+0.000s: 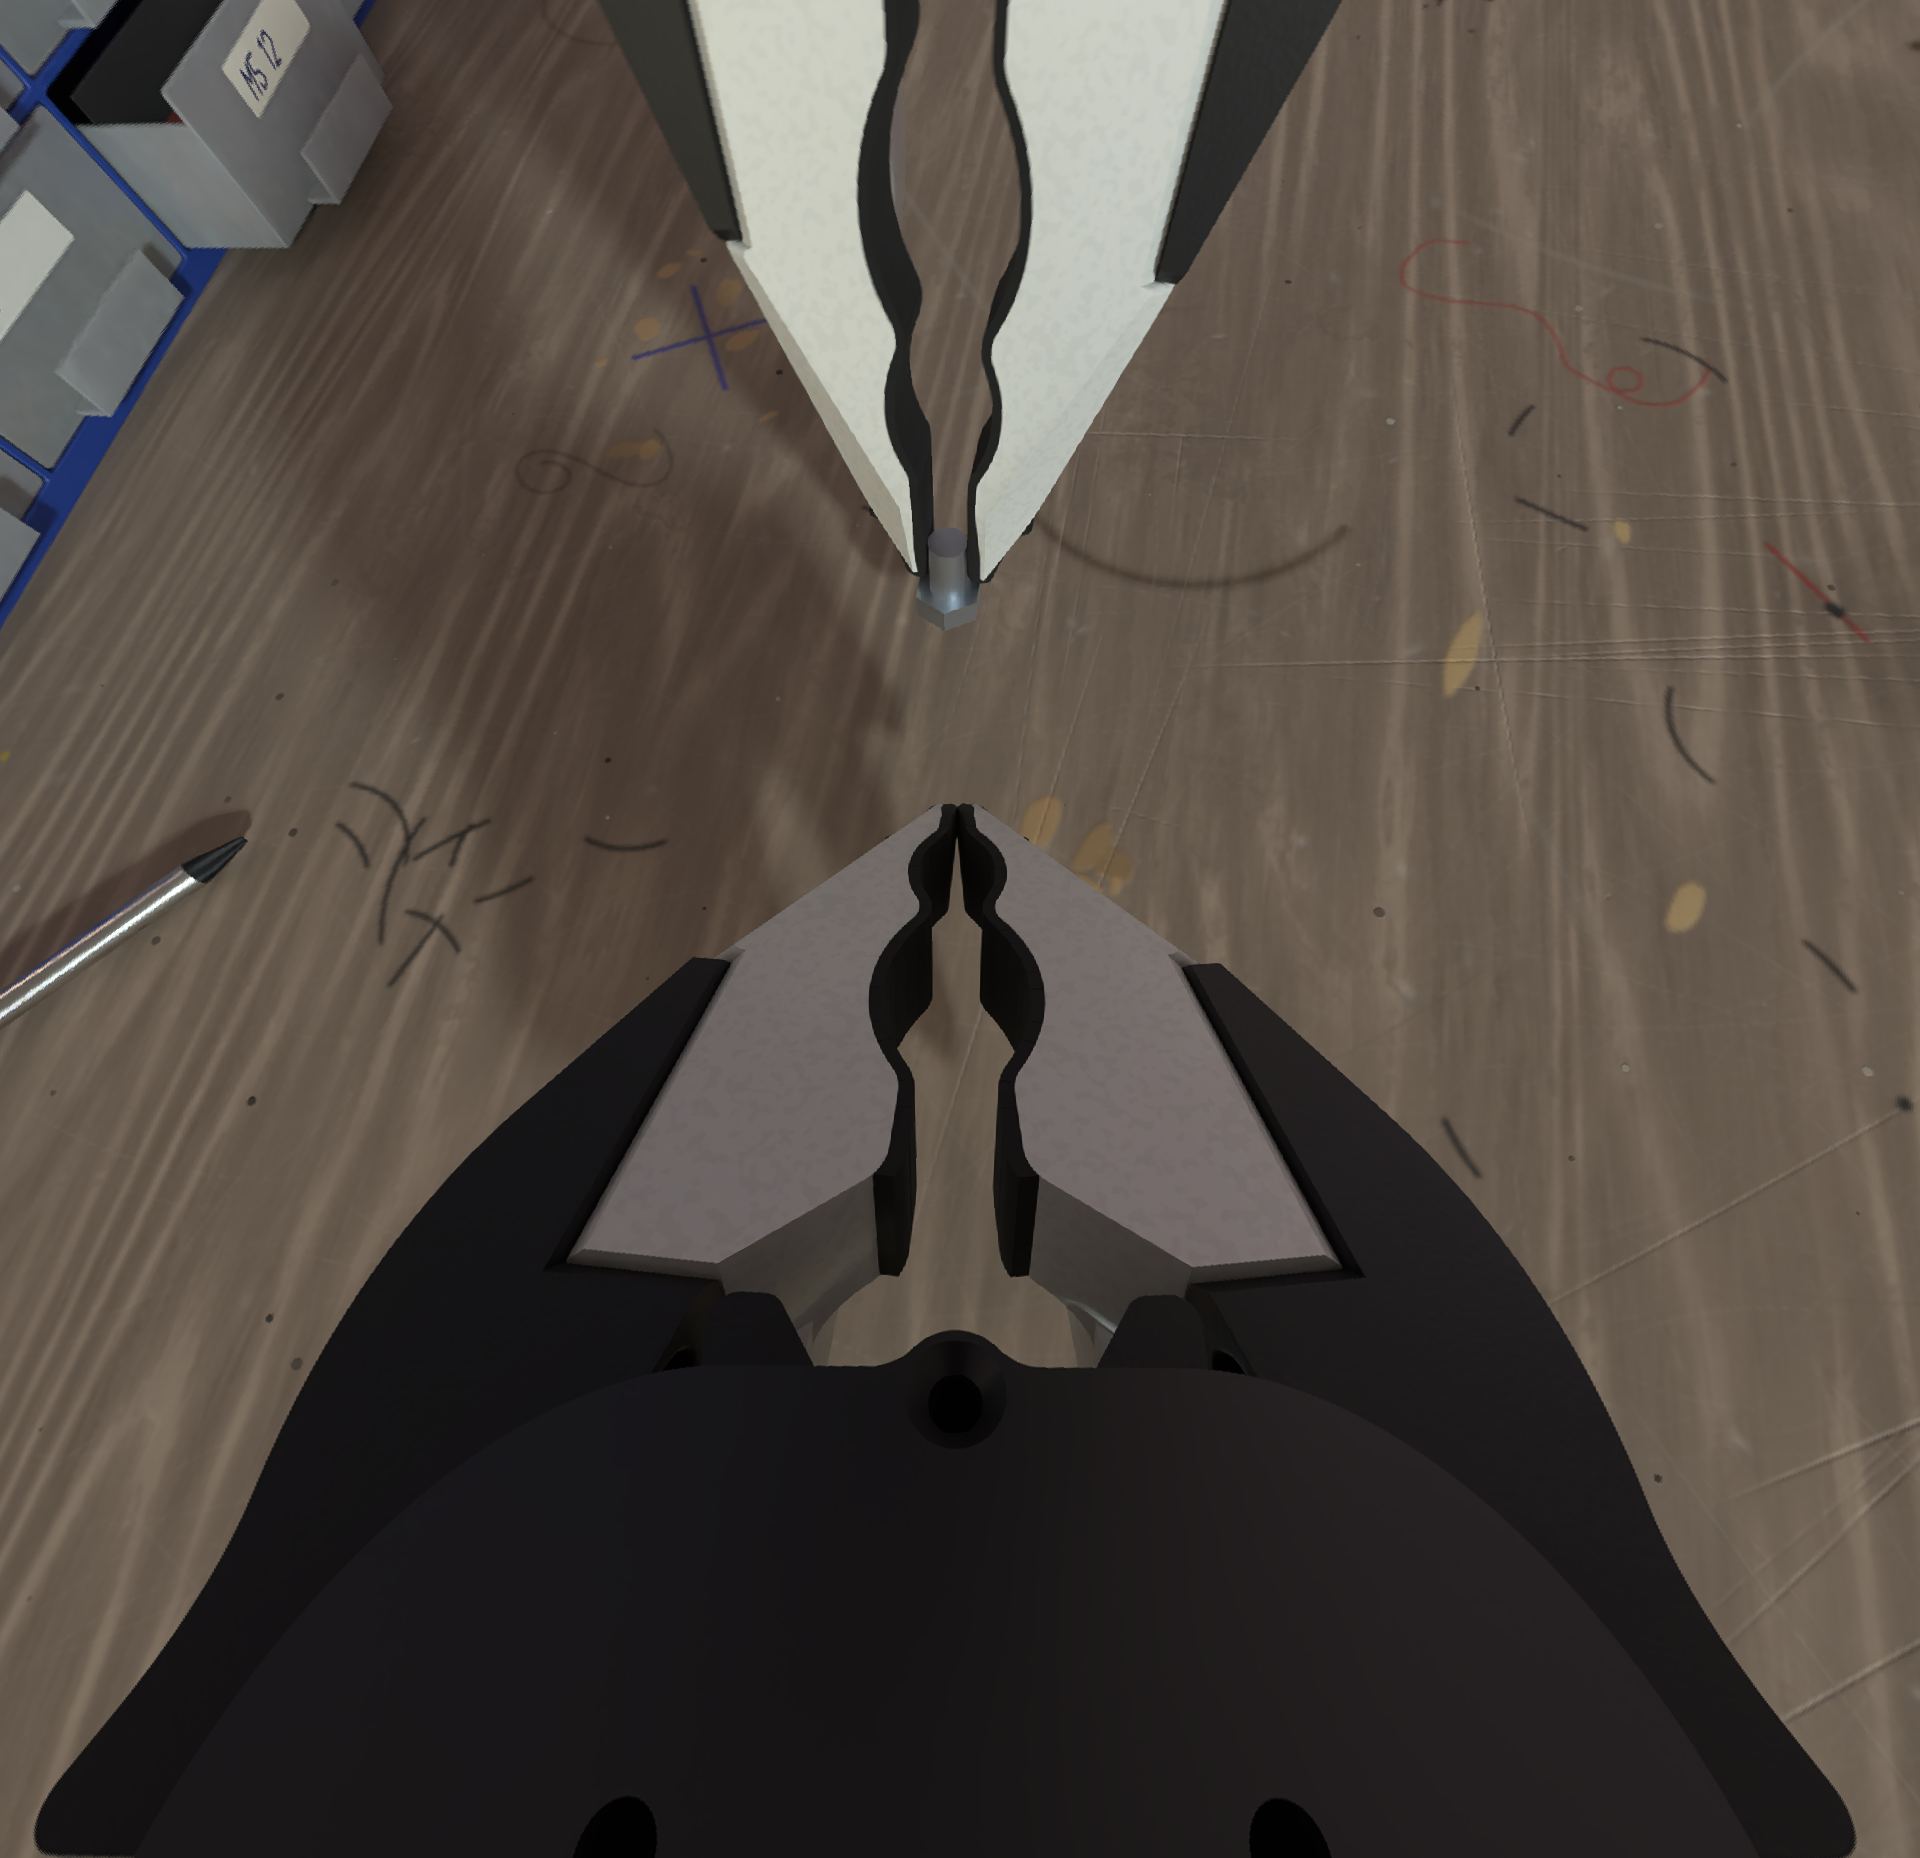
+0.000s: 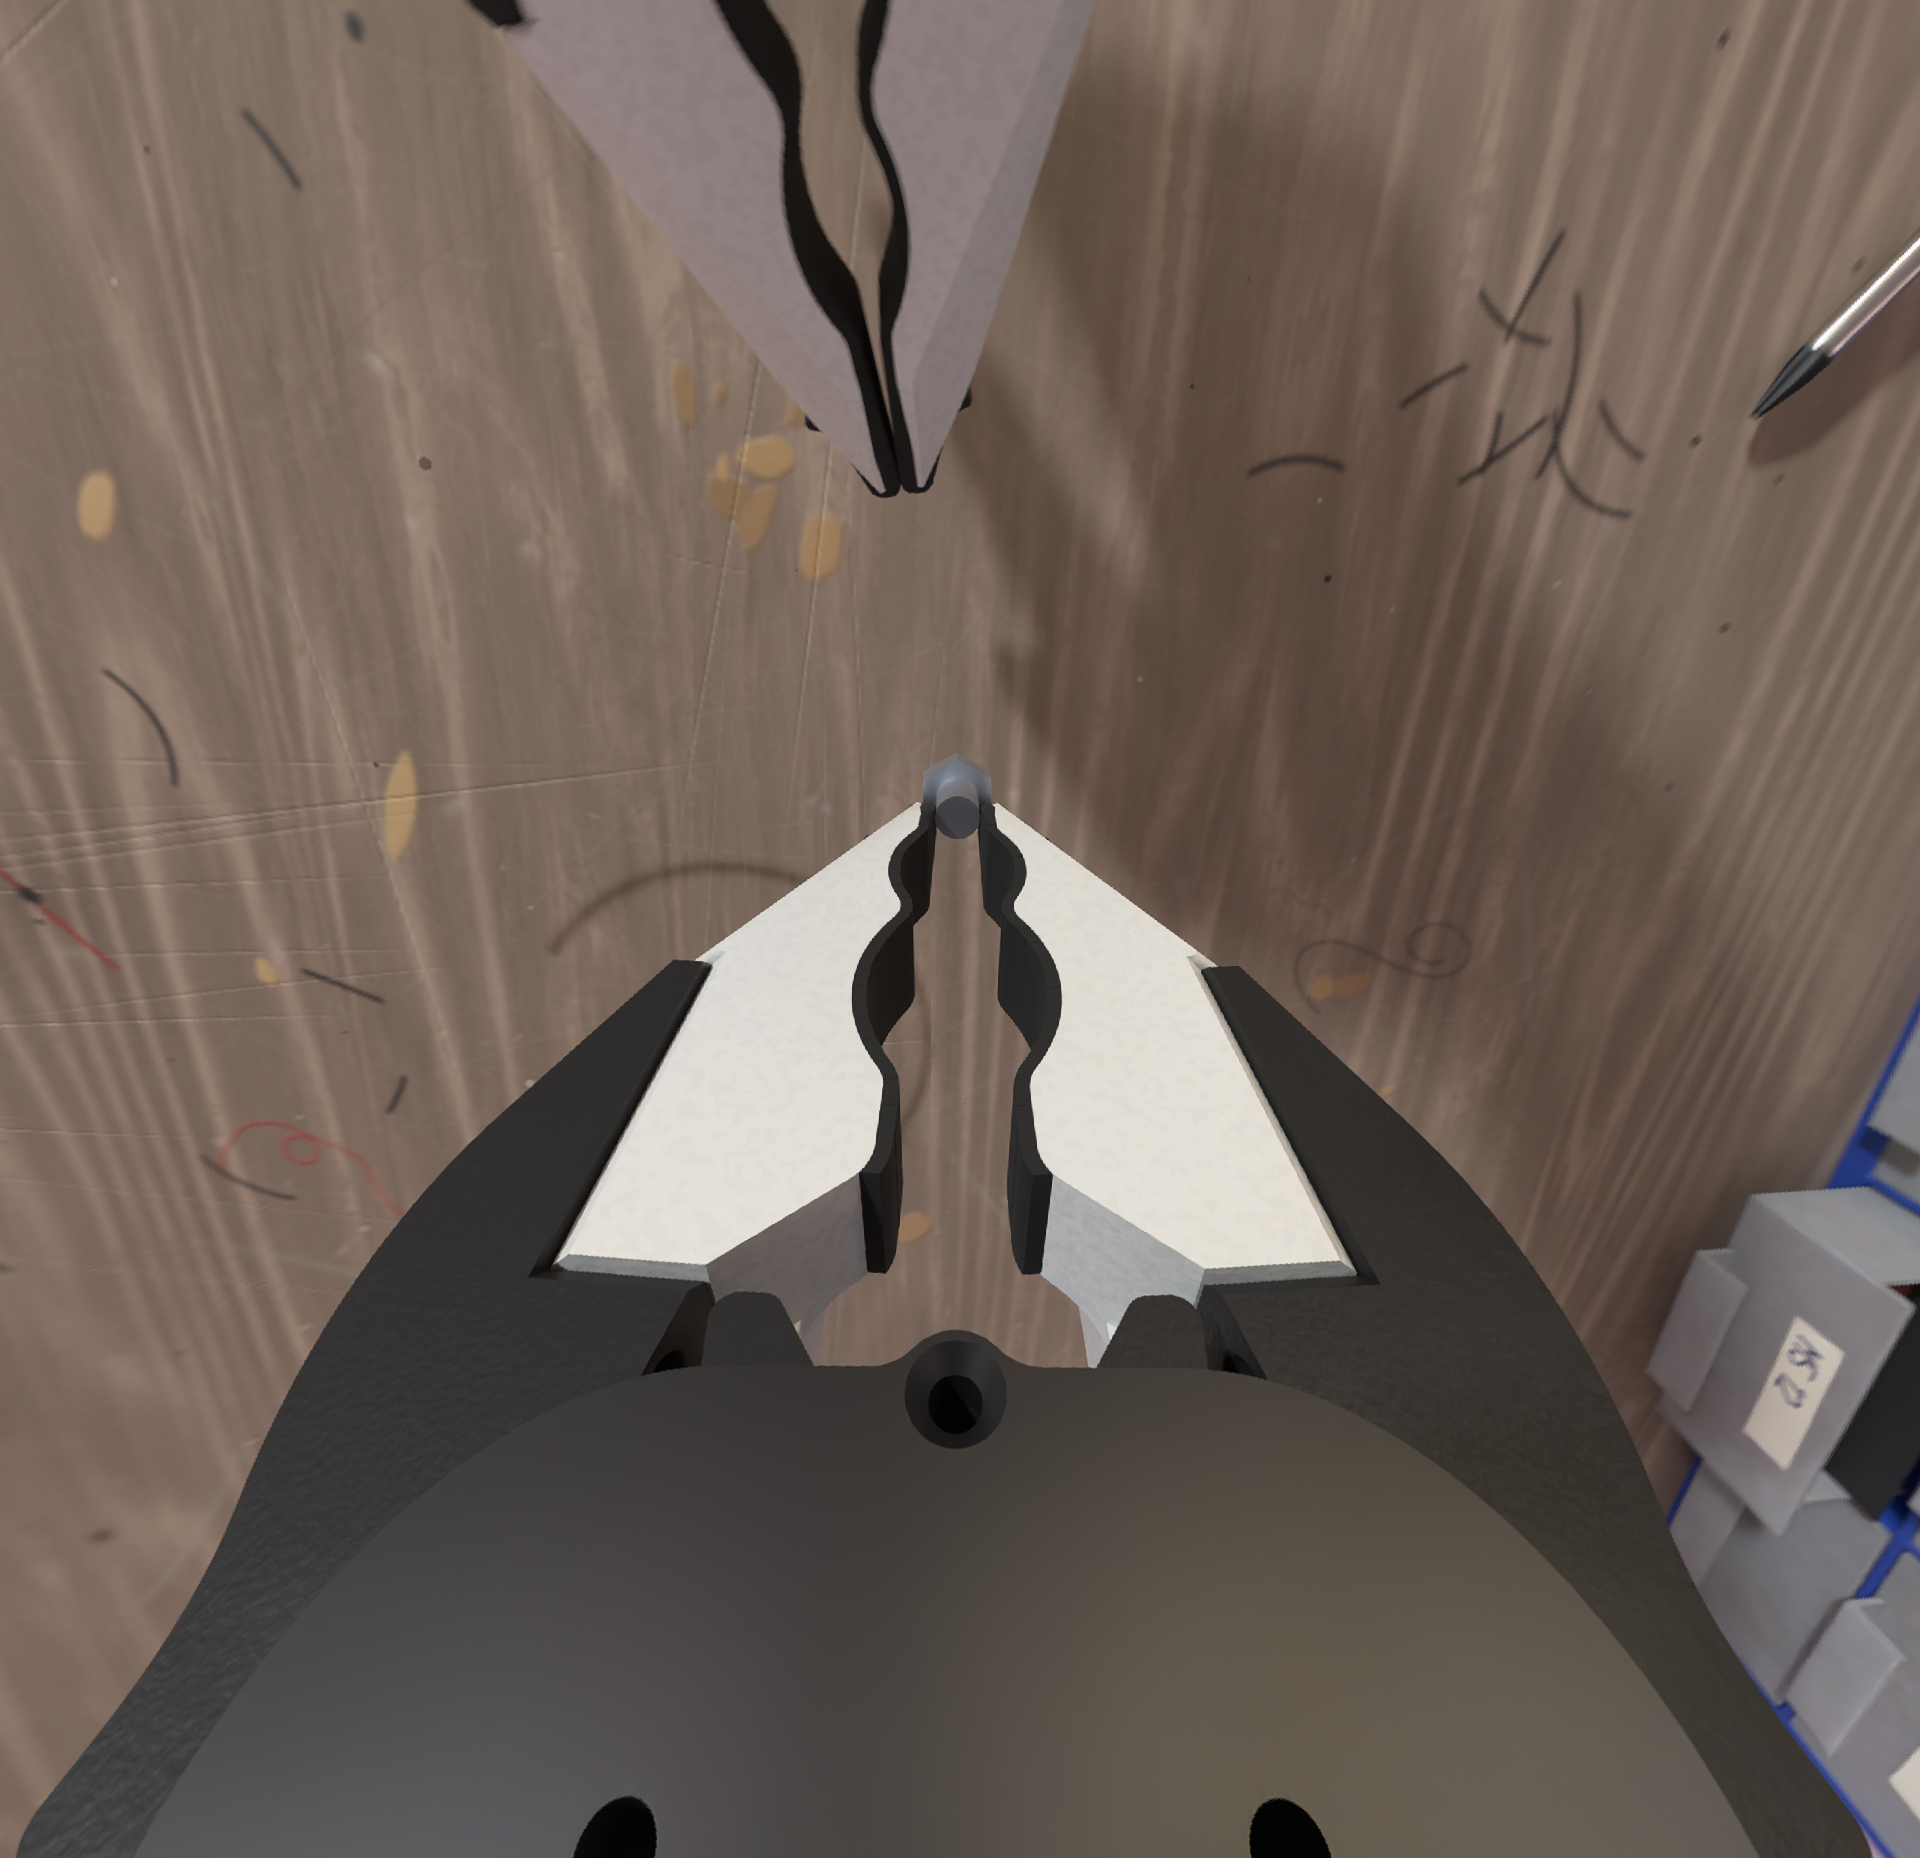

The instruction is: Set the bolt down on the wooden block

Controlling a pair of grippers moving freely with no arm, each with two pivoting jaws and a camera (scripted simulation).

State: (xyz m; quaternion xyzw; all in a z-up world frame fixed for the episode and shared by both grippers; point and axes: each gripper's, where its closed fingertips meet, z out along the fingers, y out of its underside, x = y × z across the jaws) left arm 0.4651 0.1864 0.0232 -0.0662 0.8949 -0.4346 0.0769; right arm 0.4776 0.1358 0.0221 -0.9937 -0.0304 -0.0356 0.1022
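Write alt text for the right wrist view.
The right gripper pinches a small grey bolt between its fingers above a scuffed wooden tabletop. The left gripper points in opposite, shut and empty.

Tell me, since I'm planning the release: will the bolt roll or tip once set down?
The bolt, pinched by the right gripper, looks like rigid metal. Its round shank would probably roll; its hex head may check that. Stood on the head, it might tip.
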